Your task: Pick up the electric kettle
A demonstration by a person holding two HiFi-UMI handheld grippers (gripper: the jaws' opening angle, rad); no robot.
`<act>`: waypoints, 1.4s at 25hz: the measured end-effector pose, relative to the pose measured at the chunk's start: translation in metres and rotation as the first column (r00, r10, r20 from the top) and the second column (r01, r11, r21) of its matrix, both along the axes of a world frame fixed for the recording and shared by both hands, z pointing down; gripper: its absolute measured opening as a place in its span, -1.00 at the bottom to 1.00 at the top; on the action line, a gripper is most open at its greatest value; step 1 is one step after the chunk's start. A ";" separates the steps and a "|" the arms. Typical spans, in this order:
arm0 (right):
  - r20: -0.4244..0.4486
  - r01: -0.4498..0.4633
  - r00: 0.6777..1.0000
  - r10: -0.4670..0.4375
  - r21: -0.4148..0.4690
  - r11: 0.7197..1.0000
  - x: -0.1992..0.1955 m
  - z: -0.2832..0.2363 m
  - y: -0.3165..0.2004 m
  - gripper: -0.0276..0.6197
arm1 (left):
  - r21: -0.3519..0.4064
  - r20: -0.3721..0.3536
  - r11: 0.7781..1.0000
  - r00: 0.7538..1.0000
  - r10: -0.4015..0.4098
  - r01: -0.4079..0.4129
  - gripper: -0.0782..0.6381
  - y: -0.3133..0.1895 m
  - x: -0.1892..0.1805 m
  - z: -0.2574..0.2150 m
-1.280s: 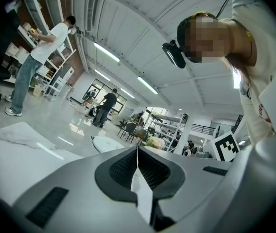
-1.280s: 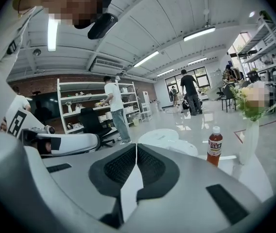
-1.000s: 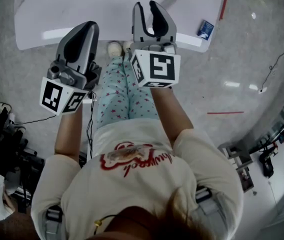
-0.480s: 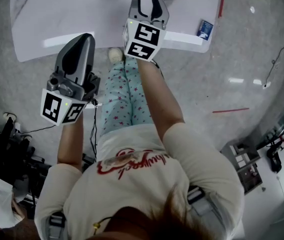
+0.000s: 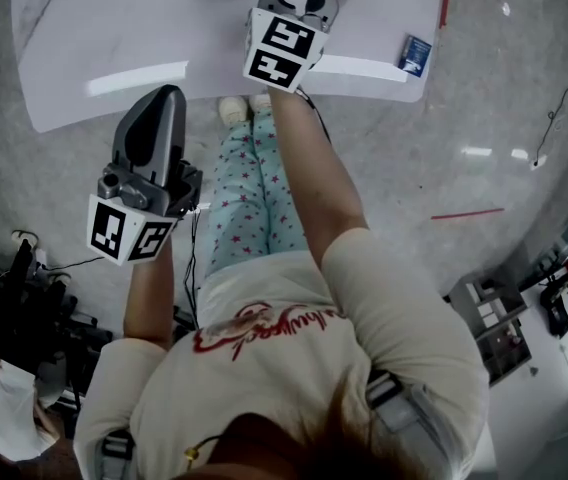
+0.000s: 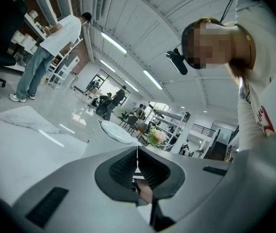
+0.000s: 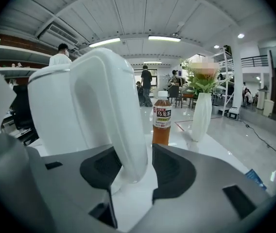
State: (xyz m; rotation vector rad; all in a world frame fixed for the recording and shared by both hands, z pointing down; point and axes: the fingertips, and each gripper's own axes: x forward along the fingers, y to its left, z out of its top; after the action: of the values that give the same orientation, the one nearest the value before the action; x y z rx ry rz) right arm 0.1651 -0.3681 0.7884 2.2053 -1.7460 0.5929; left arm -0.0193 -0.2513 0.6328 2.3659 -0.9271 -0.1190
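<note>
straddling the handle of the white electric kettle, the right gripper stands wide; its jaws have just been opening, and a gap shows beside the right-hand pad. the kettle fills left and centre of the right gripper view, standing on the white table. tea bottle and white vase are behind it. left gripper: jaws together, empty, at lower left of the head view.

electric kettle: white | bottle: amber | vase: white | trousers: mint, pink stars | table: white, grey-veined
</note>
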 end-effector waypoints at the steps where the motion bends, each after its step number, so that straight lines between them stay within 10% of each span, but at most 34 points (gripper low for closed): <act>1: -0.003 -0.006 1.000 0.006 -0.002 1.000 0.002 0.001 -0.002 -0.38 | -0.007 -0.003 1.000 1.000 -0.002 0.002 -0.74 0.000 0.000 0.001; 11: -0.031 -0.029 0.999 0.029 0.003 1.000 0.009 0.019 -0.020 -0.38 | -0.042 0.002 0.999 1.000 -0.009 0.009 -0.75 -0.006 -0.007 0.016; 35: 0.305 -0.082 0.952 0.026 0.173 0.981 0.023 0.003 -0.053 -0.73 | -0.066 0.004 0.996 0.999 -0.052 0.052 -0.75 -0.037 -0.027 0.000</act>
State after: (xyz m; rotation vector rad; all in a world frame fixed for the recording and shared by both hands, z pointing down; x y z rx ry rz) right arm 0.1885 -0.4207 0.7916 2.3985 -1.9637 0.8522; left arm -0.0462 -0.2882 0.6332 2.2825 -0.9795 -0.1041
